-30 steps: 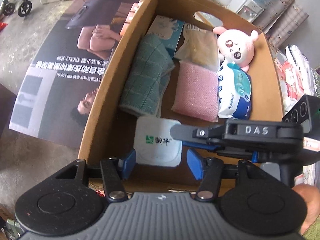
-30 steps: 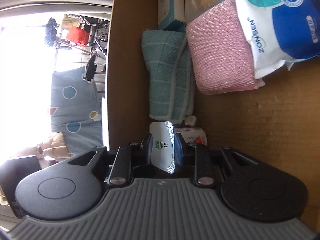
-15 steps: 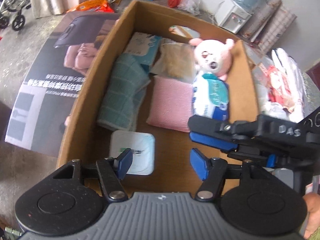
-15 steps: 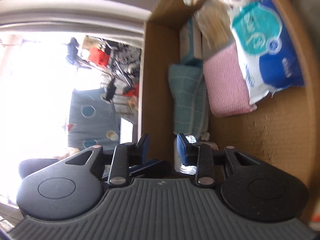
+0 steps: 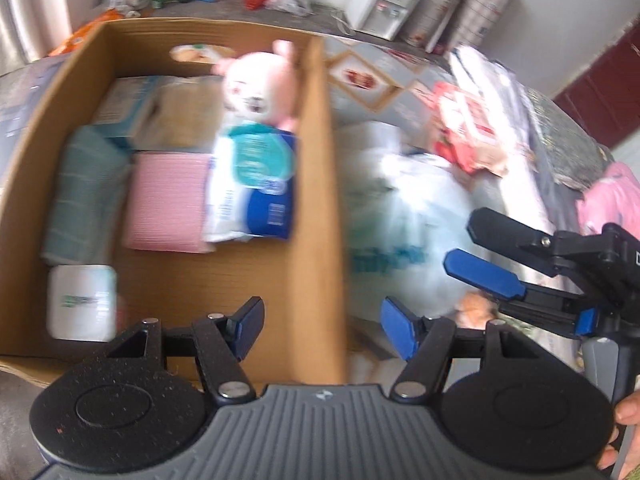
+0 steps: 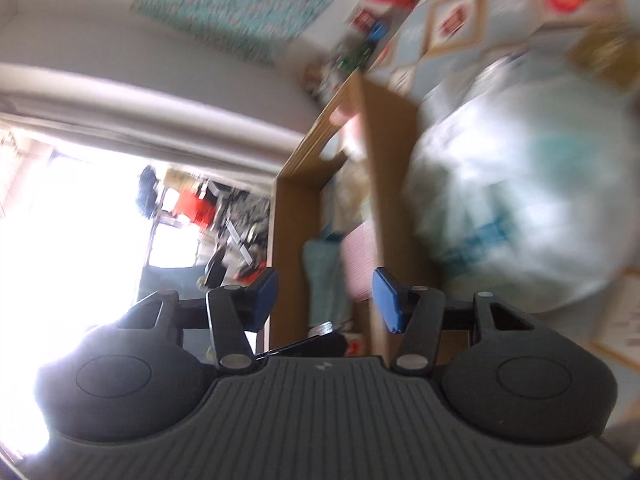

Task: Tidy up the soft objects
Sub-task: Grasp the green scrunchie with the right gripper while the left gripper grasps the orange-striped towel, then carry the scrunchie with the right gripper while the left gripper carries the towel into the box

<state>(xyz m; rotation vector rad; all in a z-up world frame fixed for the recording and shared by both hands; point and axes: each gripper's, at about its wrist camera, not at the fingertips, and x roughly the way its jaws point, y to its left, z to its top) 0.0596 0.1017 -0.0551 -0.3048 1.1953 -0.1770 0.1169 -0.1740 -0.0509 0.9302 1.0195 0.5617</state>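
the cardboard box [image 5: 316,184] fills the left half of the left wrist view, and its right wall runs straight up between the left gripper [image 5: 322,322] fingers, so that gripper straddles the box edge with its jaws wide and nothing between them. inside the box, bare cardboard floor lies open in the near right part, next to the small white pack [image 5: 82,302] in the near left corner. the teal cloth [image 5: 82,196] lies along the left wall, the pink cloth [image 5: 168,202] beside it, the blue and white wipes pack [image 5: 252,188] against the right wall, and the pink plush toy [image 5: 260,84] at the far end

the right gripper [image 5: 486,248] is outside the box to the right, over a big white plastic bag [image 5: 408,216]; its jaws are opening and empty. a second ago it was down in the box pinching the white pack, which now lies loose on the box floor. the left gripper has also slid right, from over the box interior to its wall

in the right wrist view the box wall [image 6: 384,184] stands just ahead of the right gripper [image 6: 325,300], with the bag [image 6: 520,208] close on the right. red packages [image 5: 464,128] and a water dispenser [image 5: 384,4] lie beyond; much is motion-blurred
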